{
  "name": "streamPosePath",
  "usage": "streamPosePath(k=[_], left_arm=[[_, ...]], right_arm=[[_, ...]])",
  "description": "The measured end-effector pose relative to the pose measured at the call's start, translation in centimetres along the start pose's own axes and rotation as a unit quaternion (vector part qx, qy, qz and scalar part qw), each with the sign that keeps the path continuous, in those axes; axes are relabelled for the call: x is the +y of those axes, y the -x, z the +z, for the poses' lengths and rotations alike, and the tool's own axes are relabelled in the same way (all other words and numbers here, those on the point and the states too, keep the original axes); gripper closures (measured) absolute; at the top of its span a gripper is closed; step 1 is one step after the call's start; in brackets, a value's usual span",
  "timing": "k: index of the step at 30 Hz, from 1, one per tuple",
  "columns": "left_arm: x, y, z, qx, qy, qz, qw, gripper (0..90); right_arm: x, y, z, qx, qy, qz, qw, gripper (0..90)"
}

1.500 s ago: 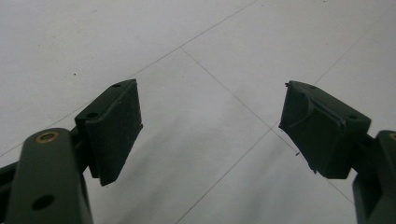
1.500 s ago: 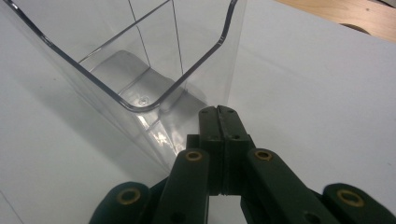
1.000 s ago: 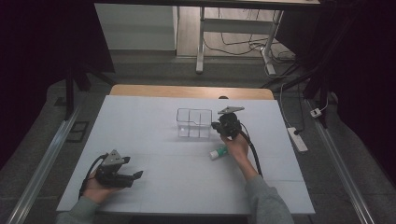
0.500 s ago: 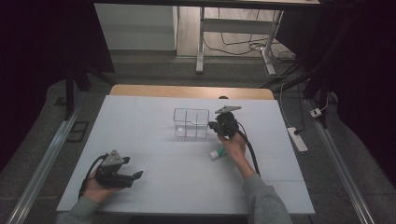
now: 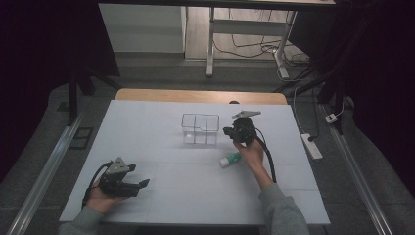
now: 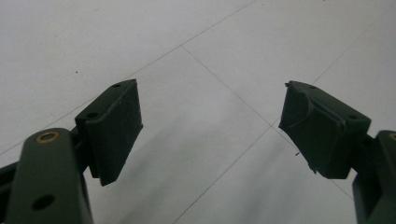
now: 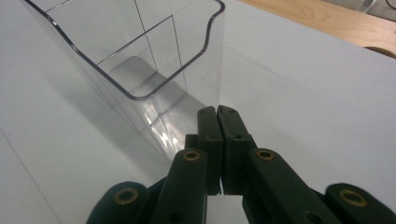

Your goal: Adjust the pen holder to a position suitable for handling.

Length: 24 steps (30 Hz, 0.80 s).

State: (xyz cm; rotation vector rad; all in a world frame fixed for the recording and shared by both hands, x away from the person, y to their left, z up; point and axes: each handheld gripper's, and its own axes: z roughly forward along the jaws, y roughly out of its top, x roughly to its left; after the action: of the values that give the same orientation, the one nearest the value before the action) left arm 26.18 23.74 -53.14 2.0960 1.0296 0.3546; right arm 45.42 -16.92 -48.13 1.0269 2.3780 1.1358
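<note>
High view: a clear plastic organizer box [image 5: 200, 129], open at the top and split by thin inner walls into compartments, stands upright near the middle of the white counter [image 5: 147, 127]. Just beside its right wall the right gripper [image 5: 230, 131] is held in the person's right hand [image 5: 252, 152], its black cable running back along the forearm. A small white tube with a green cap [image 5: 230, 159] lies on the counter just left of that hand, in front of the box. The left gripper [image 5: 142, 185] rests low at the near left of the counter in the left hand [image 5: 100, 198], well apart from the box. Beyond the counter's far wooden edge are a dark floor, desk legs, loose cables and a white power strip [image 5: 311, 146].

Left gripper view: the left gripper [image 6: 210, 126] has its jaws spread wide, released, with bare white counter [image 6: 196, 56] and its thin seam lines between them.

Right gripper view: the right gripper [image 7: 218, 112] has its jaws clenched together on nothing, their tips at the box's [image 7: 140, 70] near corner; whether they touch it I cannot tell. The box looks empty, its rim wavy, dividers visible through the transparent walls.
</note>
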Motion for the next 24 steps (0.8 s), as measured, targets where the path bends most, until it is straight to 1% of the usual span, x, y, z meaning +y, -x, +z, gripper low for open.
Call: streamPosePath(k=[1,2,3,4,6,8,9,11,12,15,16,19,24], left_arm=[[0.0,0.0,0.0,0.0,0.0,0.0,1.0,20.3],[0.0,0.0,0.0,0.0,0.0,0.0,1.0,20.3],[0.0,0.0,0.0,0.0,0.0,0.0,1.0,20.3],[0.0,0.0,0.0,0.0,-0.001,0.0,1.0,20.3],[0.0,0.0,0.0,0.0,-0.001,0.0,1.0,20.3],[0.0,0.0,0.0,0.0,-0.001,0.0,1.0,20.3],[0.0,0.0,0.1,0.0,-0.001,0.0,1.0,20.3],[0.0,0.0,0.1,0.001,-0.002,0.001,1.0,20.3],[0.0,0.0,0.1,0.001,-0.002,0.001,1.0,20.3],[0.0,0.0,0.0,0.001,-0.001,0.0,1.0,20.3],[0.0,0.0,0.0,0.0,-0.001,0.0,1.0,20.3],[0.0,0.0,0.0,0.0,-0.001,0.0,1.0,20.3],[0.0,-0.1,0.0,-0.002,0.001,-0.001,1.0,20.3]], right_arm=[[0.0,0.0,0.0,0.0,0.0,0.0,1.0,86.0],[-0.1,0.1,-0.3,0.0,0.0,0.0,1.0,84.6],[-0.2,0.2,-0.8,0.002,0.001,-0.003,1.0,81.0],[-0.2,0.2,-0.8,0.002,0.001,-0.003,1.0,81.0],[-0.5,0.2,-1.5,0.017,-0.004,-0.014,0.9997,70.6],[-0.7,0.2,-1.9,0.045,-0.006,-0.03,0.9985,62.6],[-0.8,0.1,-2.1,0.048,-0.01,-0.037,0.9981,59.8],[-0.8,0.1,-2.5,0.06,-0.01,-0.045,0.9971,54.4],[-0.8,0.1,-2.5,0.06,-0.01,-0.045,0.9971,54.4],[-0.9,-0.1,-3.3,0.072,-0.008,-0.061,0.9955,47.2],[-0.9,-0.1,-3.3,0.072,-0.008,-0.061,0.9955,47.2],[-0.9,-0.3,-3.9,0.074,-0.007,-0.072,0.9946,43.7],[-0.9,-0.4,-4.7,0.084,-0.005,-0.09,0.9924,39.8]])
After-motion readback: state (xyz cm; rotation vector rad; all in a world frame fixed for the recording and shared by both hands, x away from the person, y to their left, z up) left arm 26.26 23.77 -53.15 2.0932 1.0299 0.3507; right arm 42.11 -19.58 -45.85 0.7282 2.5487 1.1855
